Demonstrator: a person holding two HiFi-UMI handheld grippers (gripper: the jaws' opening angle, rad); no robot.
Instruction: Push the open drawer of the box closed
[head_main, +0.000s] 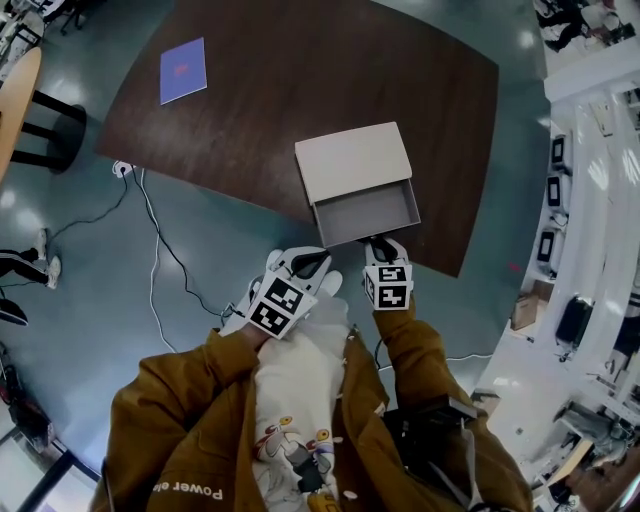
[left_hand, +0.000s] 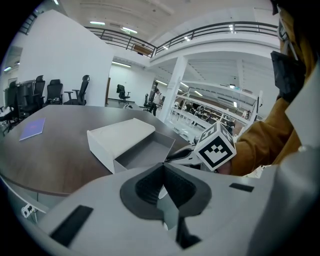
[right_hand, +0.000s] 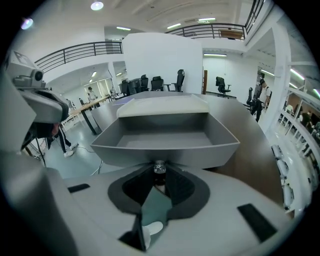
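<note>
We are pinching our right claw (right_hand: 159, 172) on the small knob (right_hand: 159, 166) of the open drawer (right_hand: 165, 146), which is sticking out of the box (head_main: 350, 160) at the table (head_main: 300, 60) edge. Our left claw (left_hand: 163, 167) is hanging closed and empty.

Dk brown wood-grain table top (head_main: 300, 60). Off-white rect. cardboard box (head_main: 352, 160) w/ mid-grey open drawer (head_main: 368, 212); small clear knob (right_hand: 159, 166). Flat violet-blue booklet (head_main: 183, 70). left gripper (head_main: 318, 262) & right gripper (head_main: 378, 243): lt grey shells, black pads, blk-&-wht square-marker cubes. Mustard-brown jacket sleeves (head_main: 190, 400). Glossy grey-teal floor (head_main: 90, 260).
</note>
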